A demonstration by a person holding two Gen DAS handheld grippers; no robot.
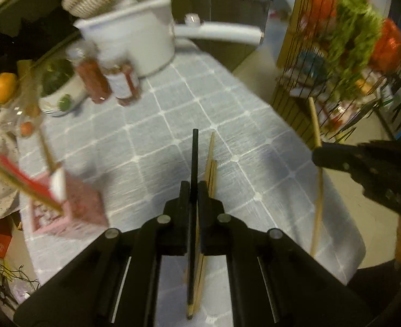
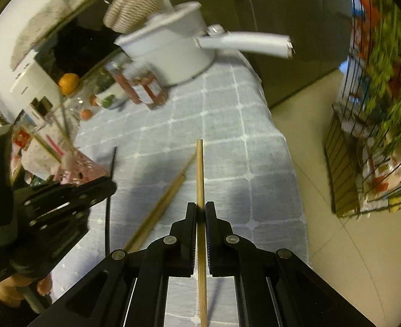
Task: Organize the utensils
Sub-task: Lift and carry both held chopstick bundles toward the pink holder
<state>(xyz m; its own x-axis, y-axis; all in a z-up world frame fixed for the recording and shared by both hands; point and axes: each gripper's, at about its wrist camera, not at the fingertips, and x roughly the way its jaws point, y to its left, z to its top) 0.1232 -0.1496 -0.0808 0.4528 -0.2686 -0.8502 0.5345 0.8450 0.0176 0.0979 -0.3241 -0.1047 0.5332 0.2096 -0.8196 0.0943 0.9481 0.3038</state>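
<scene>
Black chopstick (image 1: 193, 190) pinched in left gripper (image 1: 193, 190), long axis 12–6 o'clock; pink holder (image 1: 72, 207) at 9 o'clock, left hand nearer. Right gripper (image 2: 200, 215) clamps wooden chopstick (image 2: 200, 174); wooden pair (image 2: 162, 204) lies on tablecloth (image 2: 227, 136)

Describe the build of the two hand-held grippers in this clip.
Both are matte black plastic. The left hand-held gripper and the right hand-held gripper each have two flat, parallel fingers on angled linkage arms with round silver pivot pins. The right one's pads show fine ribbing. No cables or markings are visible.
</scene>
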